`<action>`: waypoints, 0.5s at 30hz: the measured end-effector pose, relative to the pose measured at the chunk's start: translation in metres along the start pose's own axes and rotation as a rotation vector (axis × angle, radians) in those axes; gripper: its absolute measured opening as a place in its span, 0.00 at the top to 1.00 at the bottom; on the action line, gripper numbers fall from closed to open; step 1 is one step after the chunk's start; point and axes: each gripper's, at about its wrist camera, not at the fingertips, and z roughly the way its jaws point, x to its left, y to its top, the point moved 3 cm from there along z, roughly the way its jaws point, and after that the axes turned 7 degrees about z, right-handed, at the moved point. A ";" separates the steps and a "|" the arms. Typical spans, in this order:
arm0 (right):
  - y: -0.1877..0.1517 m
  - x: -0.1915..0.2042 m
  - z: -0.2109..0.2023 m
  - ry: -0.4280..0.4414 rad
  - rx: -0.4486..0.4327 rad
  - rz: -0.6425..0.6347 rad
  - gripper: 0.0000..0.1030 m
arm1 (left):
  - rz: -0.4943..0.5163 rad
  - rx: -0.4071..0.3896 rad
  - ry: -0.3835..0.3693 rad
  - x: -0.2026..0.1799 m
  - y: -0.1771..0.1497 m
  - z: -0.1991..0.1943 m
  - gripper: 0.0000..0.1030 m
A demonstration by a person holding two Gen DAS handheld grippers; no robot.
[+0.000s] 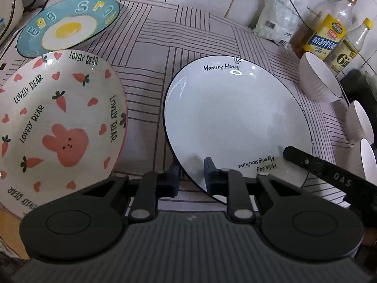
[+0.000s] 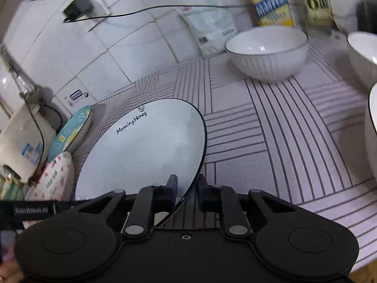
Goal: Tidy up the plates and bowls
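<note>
Both black grippers — left (image 1: 192, 176), right (image 2: 187, 189) — pinch opposite rims of the white black-edged plate (image 1: 235, 120), mid-lift; next, stack it onto the bunny-print plate (image 1: 59, 122).

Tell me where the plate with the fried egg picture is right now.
The egg plate sits far left near the wall in the left wrist view, just behind the Lovely Bear plate.

place: home kitchen | wall: white tiles (image 2: 122, 47) behind the counter, charger (image 2: 77, 8) plugged in | counter: striped mat (image 1: 150, 54) | far right corner: cooking-oil bottle (image 1: 329, 33), vinegar bottle (image 1: 348, 49), bag (image 1: 275, 18) | crockery: plates (image 1: 235, 118), white bowls (image 2: 268, 52) | far left corner: white appliance (image 2: 23, 136)
</note>
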 end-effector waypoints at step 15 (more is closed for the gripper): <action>0.005 -0.001 -0.004 0.074 0.032 -0.069 0.79 | 0.044 0.041 -0.061 0.005 0.009 -0.007 0.81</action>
